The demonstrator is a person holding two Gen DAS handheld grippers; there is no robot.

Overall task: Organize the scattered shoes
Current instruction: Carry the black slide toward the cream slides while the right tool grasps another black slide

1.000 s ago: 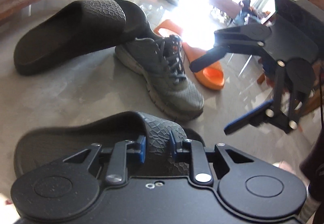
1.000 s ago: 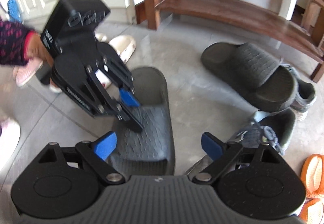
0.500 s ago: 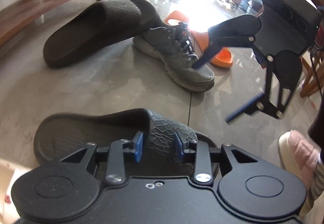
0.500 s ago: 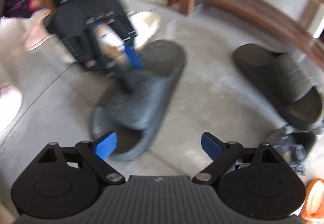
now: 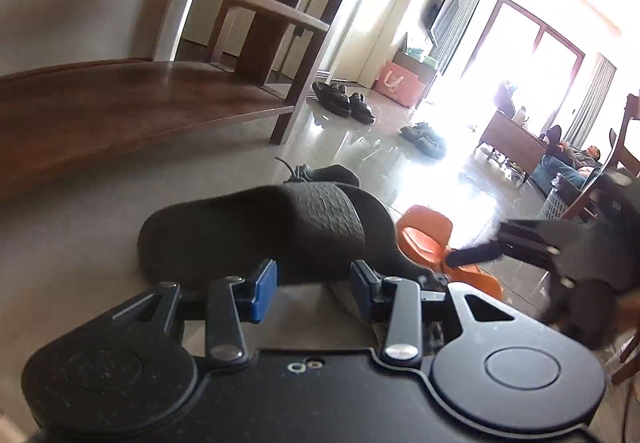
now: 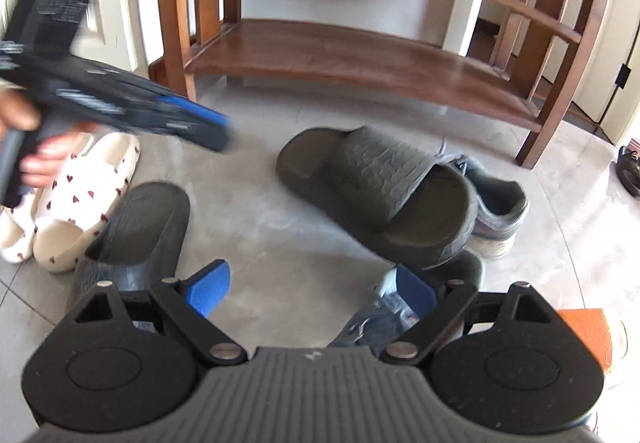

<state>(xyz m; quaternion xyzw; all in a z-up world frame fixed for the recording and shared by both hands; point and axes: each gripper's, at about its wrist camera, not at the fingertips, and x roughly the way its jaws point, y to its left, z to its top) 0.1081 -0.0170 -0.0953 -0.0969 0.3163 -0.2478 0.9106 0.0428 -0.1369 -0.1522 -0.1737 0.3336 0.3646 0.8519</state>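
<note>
My left gripper [image 5: 312,293] has nothing between its blue pads, and its jaws are opening. It points at a black slide [image 5: 280,235] lying on the grey floor, with an orange slide [image 5: 428,239] just behind it. In the right wrist view, the left gripper [image 6: 218,133] hangs blurred at upper left, above a second black slide [image 6: 136,235] that rests on the floor. The first black slide [image 6: 372,195] leans on a grey sneaker [image 6: 496,211]. My right gripper [image 6: 312,289] is wide open and empty, low over bare floor, with another grey sneaker [image 6: 384,319] under its right finger.
A wooden shoe rack [image 6: 360,55] stands just behind the shoes, its lowest shelf bare. A white pair of slippers with hearts [image 6: 80,195] lies beside the left black slide. More shoes [image 5: 344,103] and a pink bag [image 5: 396,83] sit far across the room.
My left gripper let go of the near black slide's strap, opened, rose and swung toward the other black slide. The released slide now lies beside the white slippers. The right gripper stayed open.
</note>
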